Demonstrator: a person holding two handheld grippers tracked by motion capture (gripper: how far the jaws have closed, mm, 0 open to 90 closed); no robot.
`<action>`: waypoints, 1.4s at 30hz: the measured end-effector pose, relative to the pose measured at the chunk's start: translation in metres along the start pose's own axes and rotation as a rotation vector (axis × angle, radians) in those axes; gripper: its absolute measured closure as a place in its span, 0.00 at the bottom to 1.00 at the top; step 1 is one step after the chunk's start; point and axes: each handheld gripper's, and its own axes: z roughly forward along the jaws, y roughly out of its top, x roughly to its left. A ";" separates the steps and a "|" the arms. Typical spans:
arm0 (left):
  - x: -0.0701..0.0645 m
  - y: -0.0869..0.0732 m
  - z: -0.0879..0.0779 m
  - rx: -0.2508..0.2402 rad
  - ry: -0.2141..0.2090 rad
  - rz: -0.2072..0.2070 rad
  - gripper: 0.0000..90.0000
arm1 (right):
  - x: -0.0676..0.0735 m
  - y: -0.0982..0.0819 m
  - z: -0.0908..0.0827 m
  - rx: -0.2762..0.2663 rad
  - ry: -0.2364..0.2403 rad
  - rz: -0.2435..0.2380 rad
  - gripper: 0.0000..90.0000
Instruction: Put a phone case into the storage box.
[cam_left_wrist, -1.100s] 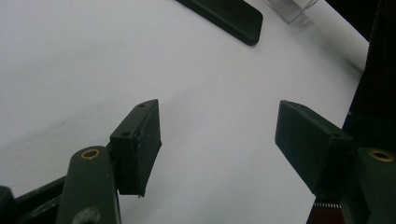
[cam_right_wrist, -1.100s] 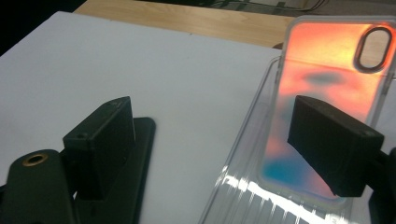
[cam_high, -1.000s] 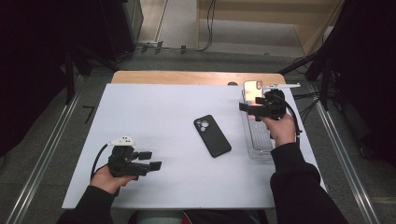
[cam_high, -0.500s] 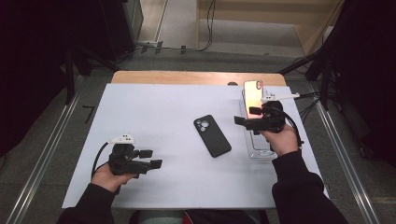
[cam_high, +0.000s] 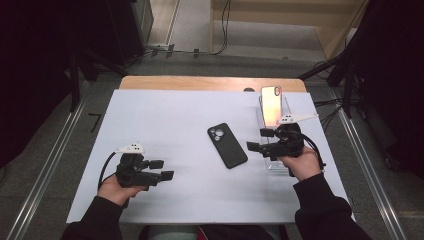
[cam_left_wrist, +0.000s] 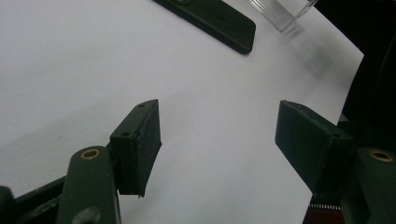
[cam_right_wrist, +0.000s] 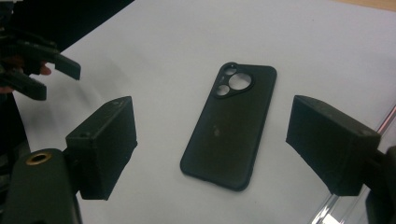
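Phone case (cam_high: 227, 145) lies flat mid-table, untouched; nothing is picked up yet. Your right gripper (cam_high: 257, 141) hangs just right of it, jaws spread and empty. Your left gripper (cam_high: 161, 169) waits near-left, open wide, also empty.

Counter (cam_high: 165, 120) is wide open across left and centre: bare white sheet, no clutter btwn left gripper (cam_high: 162, 170) and black phone case (cam_high: 227, 145). Case lies flat mid-counter, low, easy to pass over. Right gripper (cam_high: 257, 140) sits just beside it w/ jaws apart, nothing btwn them; bare sheet around the case in the right gripper view (cam_right_wrist: 231, 126). Obstacles on right side: clear acrylic stand (cam_high: 275, 125) w/ upright phone (cam_high: 271, 104), tight against right hand. Far edge is bare.
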 end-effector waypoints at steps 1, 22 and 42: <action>0.000 0.000 0.000 0.003 0.001 0.001 0.35 | 0.001 -0.002 -0.001 0.003 0.005 -0.006 0.16; 0.000 0.000 -0.001 -0.005 -0.014 0.009 0.35 | 0.020 -0.036 0.006 0.073 0.093 -0.077 0.16; -0.001 0.000 -0.001 -0.010 -0.020 0.012 0.35 | 0.024 -0.056 0.006 0.100 0.087 -0.087 0.16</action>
